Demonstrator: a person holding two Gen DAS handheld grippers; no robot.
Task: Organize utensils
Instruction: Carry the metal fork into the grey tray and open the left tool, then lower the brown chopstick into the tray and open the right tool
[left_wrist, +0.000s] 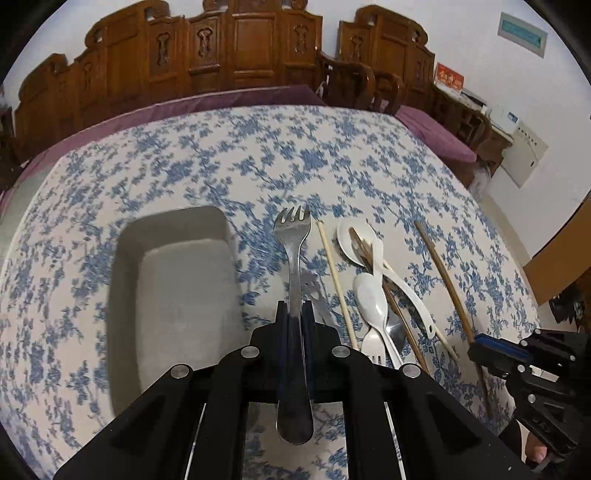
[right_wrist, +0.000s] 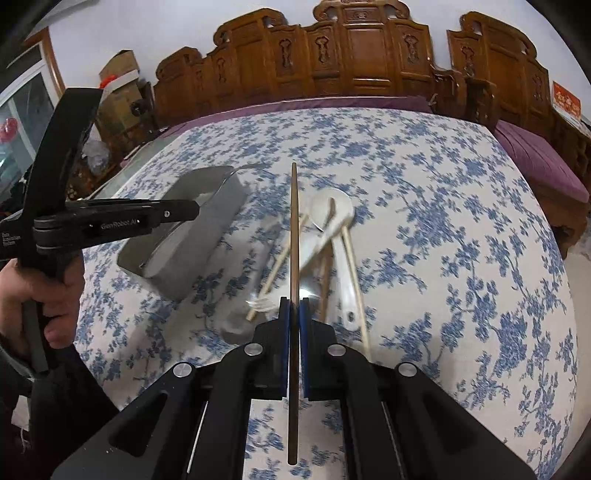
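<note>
- While both grippers were loaded, the left gripper (left_wrist: 294, 314) was clamped on a metal fork (left_wrist: 293, 266), its tines pointing away, just right of the grey tray (left_wrist: 173, 295) on the floral tablecloth (left_wrist: 184, 158).
- In the same moment, the right gripper (right_wrist: 294, 314) was closed on a dark brown chopstick (right_wrist: 293, 240), held lengthwise above the pile (right_wrist: 325, 251) of loose utensils, which lay just right of the tray (right_wrist: 207, 236).
- Judged from the task, the step in hand was carrying each held piece over to the tray; doing it well likely meant bringing the fork low over the tray's floor, aligned with the long side, before releasing, so it would not bounce out.
- The chopstick would probably best follow only once the left gripper had cleared, since the two tools worked close together.
- The tray appeared to hold nothing yet.
- Counted beside the tray in the left wrist view: two white spoons (left_wrist: 369, 295), two pale chopsticks (left_wrist: 334, 273), at least one dark chopstick (left_wrist: 397, 314) lying across the spoons, and a white fork (left_wrist: 373, 343) with a metal spoon partly hidden underneath.
- Overlaps made a firmer tally impossible.
</note>
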